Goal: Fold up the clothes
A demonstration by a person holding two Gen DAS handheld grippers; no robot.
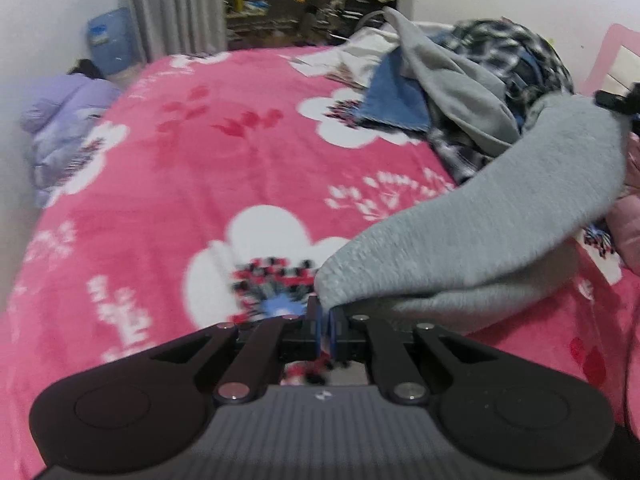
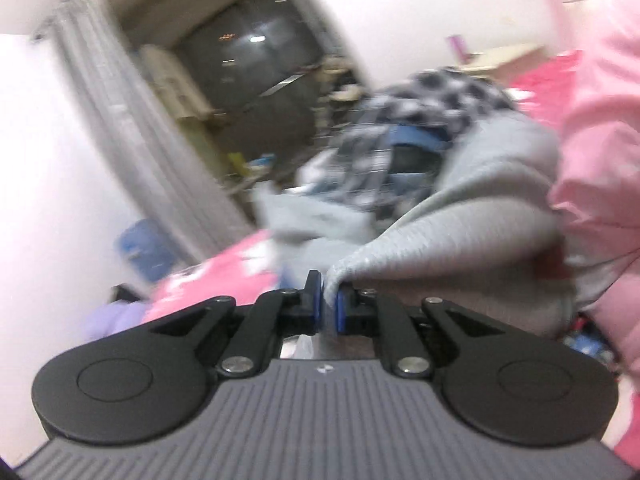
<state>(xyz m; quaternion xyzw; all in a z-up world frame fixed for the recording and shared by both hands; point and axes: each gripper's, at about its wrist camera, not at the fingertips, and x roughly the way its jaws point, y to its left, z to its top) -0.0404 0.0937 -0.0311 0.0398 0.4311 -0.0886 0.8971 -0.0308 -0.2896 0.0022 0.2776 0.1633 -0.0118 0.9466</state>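
- Jaws of both grippers are nearly closed on cloth: the left gripper (image 1: 323, 312) pinches one edge of the grey fleece garment (image 1: 500, 216) between its blue pads, and the right gripper (image 2: 329, 304) pinches another edge of the same grey cloth (image 2: 460, 240)
- Ahead and to the right of my left jaws the garment rises in a long band toward the right gripper; its lower fold sags just beyond the pads onto the pink flowered blanket (image 1: 208, 152) of the bed
- I judge I am carrying the piece stretched between the two grips, either to spread it flat or to bring one edge over; the blur in the right view leaves that open
- To do it well I would keep both pinches firm and level, with even tension, so the fleece hangs without twisting
- Far ahead of the left jaws lies the pile of other clothes (image 1: 480, 68); I would keep the grey piece clear of it
- Close on the right of my right jaws is a pink padded sleeve (image 2: 600, 152); snagging there is a risk
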